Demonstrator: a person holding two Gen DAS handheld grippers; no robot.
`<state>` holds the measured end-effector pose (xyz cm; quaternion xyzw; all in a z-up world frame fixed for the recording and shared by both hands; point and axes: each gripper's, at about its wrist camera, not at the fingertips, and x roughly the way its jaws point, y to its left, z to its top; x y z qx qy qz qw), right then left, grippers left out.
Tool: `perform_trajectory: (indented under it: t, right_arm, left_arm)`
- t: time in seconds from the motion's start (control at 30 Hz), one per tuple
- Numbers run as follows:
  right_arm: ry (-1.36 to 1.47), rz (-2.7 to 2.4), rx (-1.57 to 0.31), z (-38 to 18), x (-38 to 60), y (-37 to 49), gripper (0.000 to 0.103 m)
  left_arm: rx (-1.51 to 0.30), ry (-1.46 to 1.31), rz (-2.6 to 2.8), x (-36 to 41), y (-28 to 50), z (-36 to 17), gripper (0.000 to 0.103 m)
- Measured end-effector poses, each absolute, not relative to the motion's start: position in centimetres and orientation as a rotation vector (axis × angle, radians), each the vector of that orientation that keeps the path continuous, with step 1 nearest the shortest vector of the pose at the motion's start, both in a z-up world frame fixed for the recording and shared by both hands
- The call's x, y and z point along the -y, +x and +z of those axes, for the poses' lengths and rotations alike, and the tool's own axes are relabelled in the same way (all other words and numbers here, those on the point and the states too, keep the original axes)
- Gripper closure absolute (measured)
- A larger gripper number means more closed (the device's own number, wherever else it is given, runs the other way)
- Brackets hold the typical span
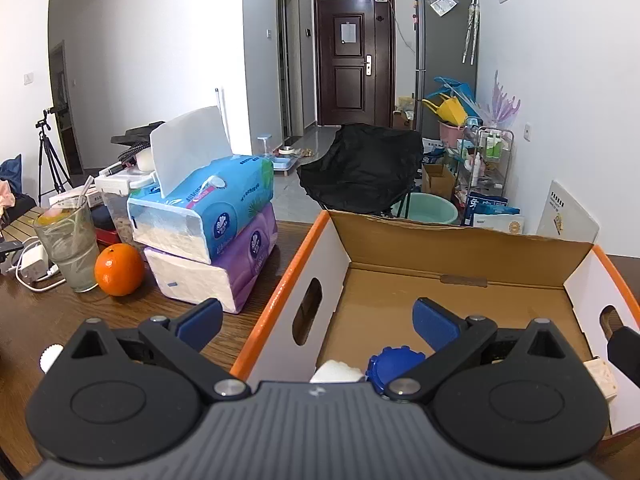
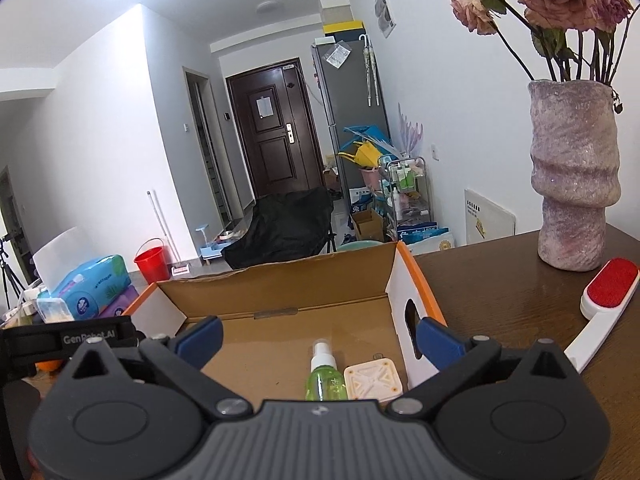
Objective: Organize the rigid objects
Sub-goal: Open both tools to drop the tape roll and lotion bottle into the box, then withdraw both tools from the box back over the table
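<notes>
Now | green spray bottle [image 2: 325, 376] flat in cardboard box [image 2: 280, 280], nozzle pointing away | both hand-held grippers spread, empty

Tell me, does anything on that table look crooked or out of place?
Yes: the two tissue packs beside the orange are stacked askew, the blue pack overhanging the purple one at an angle. The lint brush also lies loose outside the cardboard box.

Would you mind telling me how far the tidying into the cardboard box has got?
Done: the green spray bottle, a cream square block and a blue cap already lie in the cardboard box. In hand: nothing; the left gripper and right gripper are both open and empty. Possibly left: the lint brush and the orange on the table.
</notes>
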<state>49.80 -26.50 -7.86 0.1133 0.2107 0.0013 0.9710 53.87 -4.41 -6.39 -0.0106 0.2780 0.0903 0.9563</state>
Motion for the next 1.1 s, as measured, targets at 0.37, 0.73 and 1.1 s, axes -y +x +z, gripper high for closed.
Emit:
perform_trajectory:
  t: [0.37,0.73,1.1]
  right_arm:
    - [0.214,-0.008,-0.403,-7.0,27.2,47.8,0.0]
    - [0.185,-0.005,-0.388,-6.2,27.7,45.1,0.0]
    - [0.147,0.007,-0.386,-5.9,27.3,41.9,0.0]
  left_arm:
    - [-0.573,-0.018,0.139,4.8,52.5,-5.7,0.0]
    - [-0.542,0.012,0.135,4.7,50.1,-4.8,0.0]
    - [-0.509,0.057,0.108,4.8,46.6,-4.2,0.0]
